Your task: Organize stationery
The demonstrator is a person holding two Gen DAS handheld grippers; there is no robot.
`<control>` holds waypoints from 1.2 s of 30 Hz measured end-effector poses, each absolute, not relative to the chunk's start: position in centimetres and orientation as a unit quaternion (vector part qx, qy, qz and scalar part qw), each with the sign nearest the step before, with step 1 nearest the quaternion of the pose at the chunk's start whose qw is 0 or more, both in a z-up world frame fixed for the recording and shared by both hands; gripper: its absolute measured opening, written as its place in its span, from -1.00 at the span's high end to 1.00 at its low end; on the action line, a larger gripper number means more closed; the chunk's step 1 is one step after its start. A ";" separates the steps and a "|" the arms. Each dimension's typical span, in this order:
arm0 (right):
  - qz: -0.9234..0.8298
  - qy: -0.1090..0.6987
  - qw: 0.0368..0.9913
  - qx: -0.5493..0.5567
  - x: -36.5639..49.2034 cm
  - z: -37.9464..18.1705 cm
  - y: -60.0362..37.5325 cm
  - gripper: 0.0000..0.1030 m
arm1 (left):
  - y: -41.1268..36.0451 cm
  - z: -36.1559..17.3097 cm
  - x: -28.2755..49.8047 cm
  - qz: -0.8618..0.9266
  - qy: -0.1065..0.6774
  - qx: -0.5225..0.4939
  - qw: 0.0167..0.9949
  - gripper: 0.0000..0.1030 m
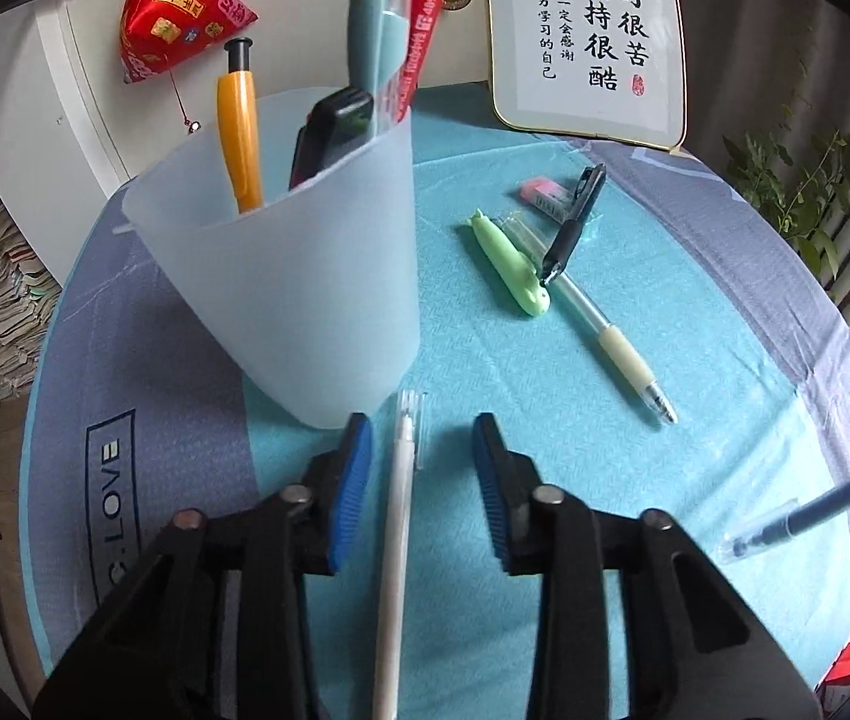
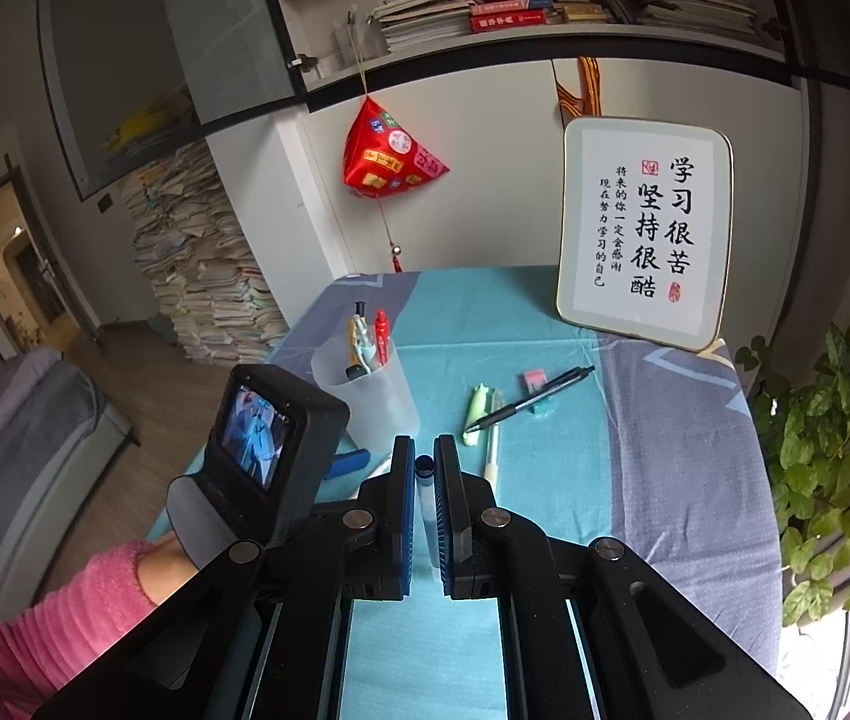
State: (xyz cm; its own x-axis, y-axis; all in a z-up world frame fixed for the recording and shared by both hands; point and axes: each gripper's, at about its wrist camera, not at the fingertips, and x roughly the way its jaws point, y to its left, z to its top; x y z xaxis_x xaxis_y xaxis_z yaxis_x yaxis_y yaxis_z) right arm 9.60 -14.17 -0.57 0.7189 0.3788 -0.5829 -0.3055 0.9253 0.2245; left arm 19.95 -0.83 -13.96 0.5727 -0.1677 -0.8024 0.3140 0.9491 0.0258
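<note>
Surface: a table (image 1: 755, 276) covered by a blue-and-teal cloth (image 1: 485, 372).
Between the jaws: white pen (image 1: 396, 540).
Ahead, left: frosted cup (image 1: 299, 276).
Ahead, right: green cutter (image 1: 512, 261), clear pen (image 1: 605, 336), black pen (image 1: 572, 228), pink eraser (image 1: 545, 192), framed sign (image 1: 587, 36).

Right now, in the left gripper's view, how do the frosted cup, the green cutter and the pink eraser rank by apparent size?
1. Frosted cup, largest, though nearest the camera.
2. Green cutter.
3. Pink eraser, smallest, though farthest away.

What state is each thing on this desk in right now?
Cup: upright, holding pens.
White pen: flat on cloth, between the left tool's open pads, untouched.
Blue pen: clamped in the right tool.
Black pen: lying across the clear pen.
Green cutter: flat.
Sign: propped up.
</note>
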 end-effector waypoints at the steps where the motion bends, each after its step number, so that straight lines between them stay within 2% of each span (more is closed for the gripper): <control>1: 0.186 0.327 0.925 0.058 9.7 -0.6 -14.3 0.86 | -0.9 -13.9 20.0 -0.139 0.444 0.079 0.882 0.83; 6: 0.187 0.331 0.923 0.063 9.9 -1.0 -14.4 0.86 | -0.5 -12.9 18.7 -0.144 0.428 0.074 0.889 0.85; 13: 0.194 0.327 0.923 0.065 10.1 -1.0 -14.1 0.86 | 1.9 -8.6 15.7 -0.151 0.382 0.034 0.911 0.85; 23: 0.198 0.326 0.922 0.065 10.0 -0.7 -13.4 0.86 | 3.5 -3.6 13.0 -0.149 0.318 0.029 0.936 0.90; 30: 0.199 0.323 0.923 0.064 9.9 -0.4 -13.2 0.86 | 3.5 -2.6 12.0 -0.152 0.299 0.041 0.941 0.89; 36: 0.203 0.343 0.913 0.089 10.2 -1.2 -14.0 0.86 | 3.4 -4.9 12.7 -0.146 0.334 0.055 0.930 0.86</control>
